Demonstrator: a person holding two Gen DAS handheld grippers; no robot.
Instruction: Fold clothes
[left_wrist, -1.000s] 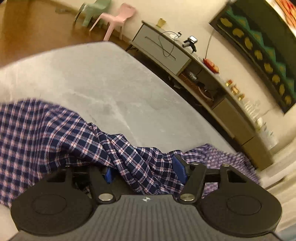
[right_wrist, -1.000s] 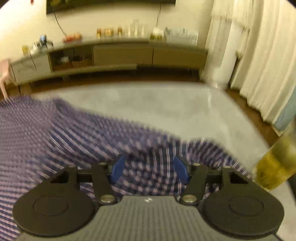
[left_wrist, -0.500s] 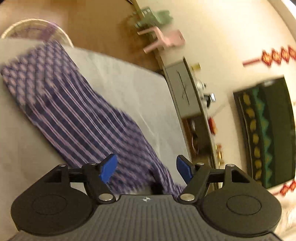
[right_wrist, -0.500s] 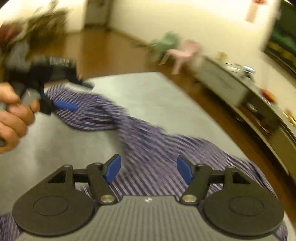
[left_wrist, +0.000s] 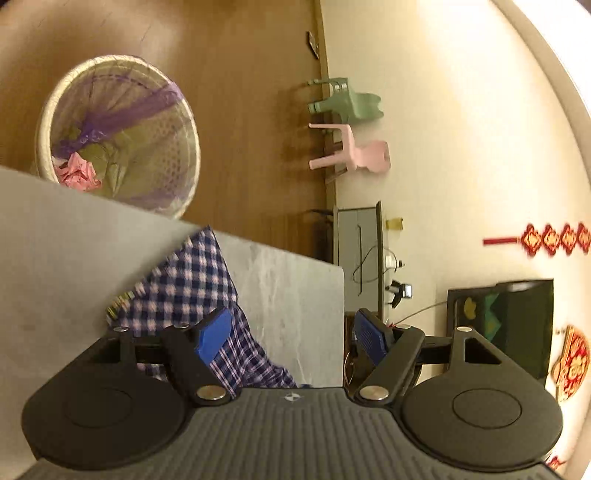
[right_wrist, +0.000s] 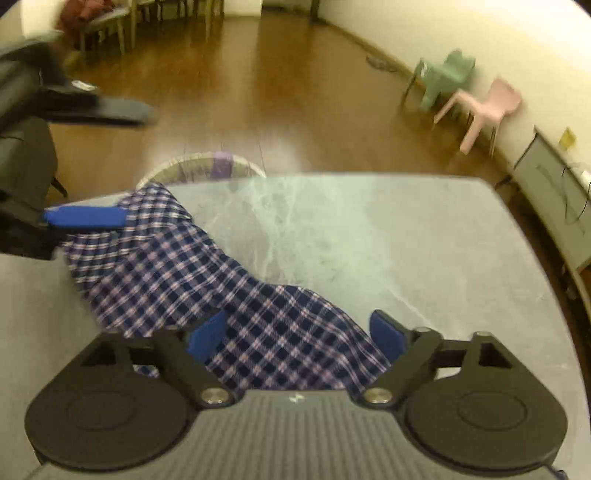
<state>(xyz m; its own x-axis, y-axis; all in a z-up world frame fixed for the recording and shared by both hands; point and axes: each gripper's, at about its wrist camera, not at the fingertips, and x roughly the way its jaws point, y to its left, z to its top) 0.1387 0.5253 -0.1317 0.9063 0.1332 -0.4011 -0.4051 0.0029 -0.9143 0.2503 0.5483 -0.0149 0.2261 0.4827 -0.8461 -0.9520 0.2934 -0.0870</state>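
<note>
A navy, pink and white plaid garment lies in a long rumpled strip across the grey marble table. My right gripper is open over its near end, blue pads on either side of the cloth. My left gripper is open, rolled sideways above the garment's far end; its left pad overlaps the cloth. In the right wrist view the left gripper's blue fingers sit at the garment's far corner.
A woven bin with a purple liner and crumpled paper stands on the wood floor past the table edge. Green and pink small chairs stand by the wall. A low cabinet runs along the right.
Both grippers have swung round from the cabinet side toward the bin end of the table. The left gripper went from gripping bunched cloth to open and rolled sideways. The garment now lies stretched out.
</note>
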